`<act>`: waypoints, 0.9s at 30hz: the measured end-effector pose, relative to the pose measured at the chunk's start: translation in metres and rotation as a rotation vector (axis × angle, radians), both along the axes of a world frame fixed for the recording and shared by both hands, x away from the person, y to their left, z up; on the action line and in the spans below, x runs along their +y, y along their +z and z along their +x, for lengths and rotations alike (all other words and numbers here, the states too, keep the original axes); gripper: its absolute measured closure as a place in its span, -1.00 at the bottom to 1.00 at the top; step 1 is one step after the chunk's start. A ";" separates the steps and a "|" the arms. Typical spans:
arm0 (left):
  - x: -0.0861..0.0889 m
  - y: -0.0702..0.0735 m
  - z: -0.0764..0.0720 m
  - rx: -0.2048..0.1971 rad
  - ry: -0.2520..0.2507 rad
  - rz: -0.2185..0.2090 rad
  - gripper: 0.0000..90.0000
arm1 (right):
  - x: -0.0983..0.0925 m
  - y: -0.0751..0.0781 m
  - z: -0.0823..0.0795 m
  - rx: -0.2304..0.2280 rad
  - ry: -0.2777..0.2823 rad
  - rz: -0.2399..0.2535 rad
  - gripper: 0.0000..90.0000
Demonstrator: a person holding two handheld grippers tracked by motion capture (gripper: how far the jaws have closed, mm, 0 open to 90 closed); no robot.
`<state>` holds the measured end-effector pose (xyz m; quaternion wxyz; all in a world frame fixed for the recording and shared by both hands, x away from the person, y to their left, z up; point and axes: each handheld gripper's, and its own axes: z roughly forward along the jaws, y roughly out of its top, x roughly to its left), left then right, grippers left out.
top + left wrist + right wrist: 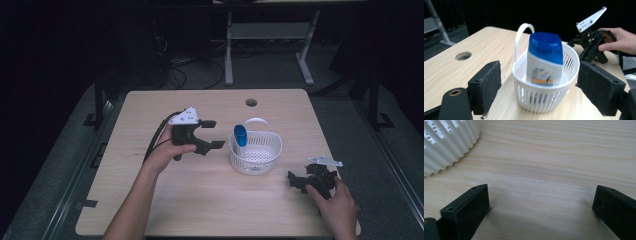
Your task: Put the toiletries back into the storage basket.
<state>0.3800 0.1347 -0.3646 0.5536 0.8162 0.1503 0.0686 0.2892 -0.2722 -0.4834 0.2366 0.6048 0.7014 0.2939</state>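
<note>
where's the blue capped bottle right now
In the high view the bottle stands inside the white basket near the table's middle, against its left wall, just right of the open left gripper.

Bare wooden table point(200, 200) in front, wide and free for passing. In the middle, white basket point(255, 151) with upright bottle point(240, 136) and raised handle point(522, 37), blocking the straight way between left gripper point(212, 134) and right gripper point(296, 180).
</note>
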 end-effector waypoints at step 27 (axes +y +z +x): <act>0.064 -0.026 -0.026 0.069 0.198 0.127 -0.55 | 0.000 0.000 0.000 0.000 0.000 0.001 -0.99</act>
